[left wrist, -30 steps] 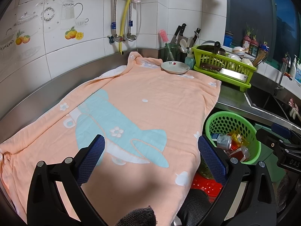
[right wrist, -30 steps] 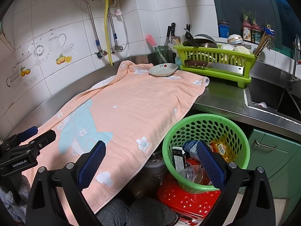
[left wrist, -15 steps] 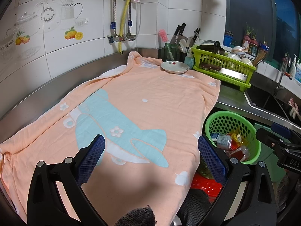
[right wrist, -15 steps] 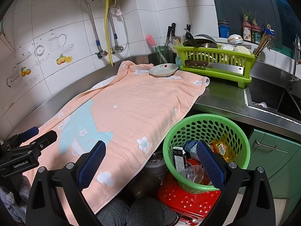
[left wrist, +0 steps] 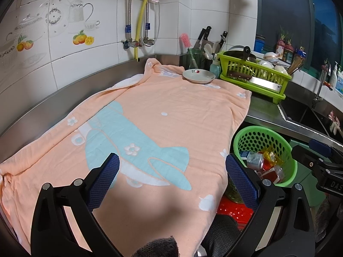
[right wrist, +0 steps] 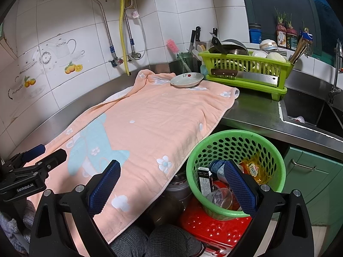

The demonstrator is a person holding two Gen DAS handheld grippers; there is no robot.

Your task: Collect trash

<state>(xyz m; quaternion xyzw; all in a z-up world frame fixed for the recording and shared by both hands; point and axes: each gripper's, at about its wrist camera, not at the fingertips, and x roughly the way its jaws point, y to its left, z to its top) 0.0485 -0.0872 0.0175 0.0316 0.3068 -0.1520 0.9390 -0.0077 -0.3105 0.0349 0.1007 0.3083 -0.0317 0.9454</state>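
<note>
A green perforated basket [right wrist: 235, 141] [left wrist: 257, 135] stands on a red stool [right wrist: 214, 229] below the counter edge. It holds trash: a carton [right wrist: 204, 182], a can [left wrist: 255, 161], a yellow wrapper [right wrist: 253, 169] and a clear cup [right wrist: 220, 196]. My left gripper [left wrist: 171, 181] hovers open over the peach towel [left wrist: 160, 111], nothing between its fingers. My right gripper [right wrist: 171, 183] is open too, its right finger over the basket and its left one over the towel's hanging edge. No loose trash shows on the towel.
A small plate [left wrist: 198, 76] rests on the towel's far end. A lime dish rack [right wrist: 246, 72] with a cleaver, bowls and a pan stands beside it, knives and a brush behind. The sink [right wrist: 310, 111] lies to the right, green cabinets [right wrist: 310, 175] below. A person's knees [right wrist: 167, 242] are under the counter.
</note>
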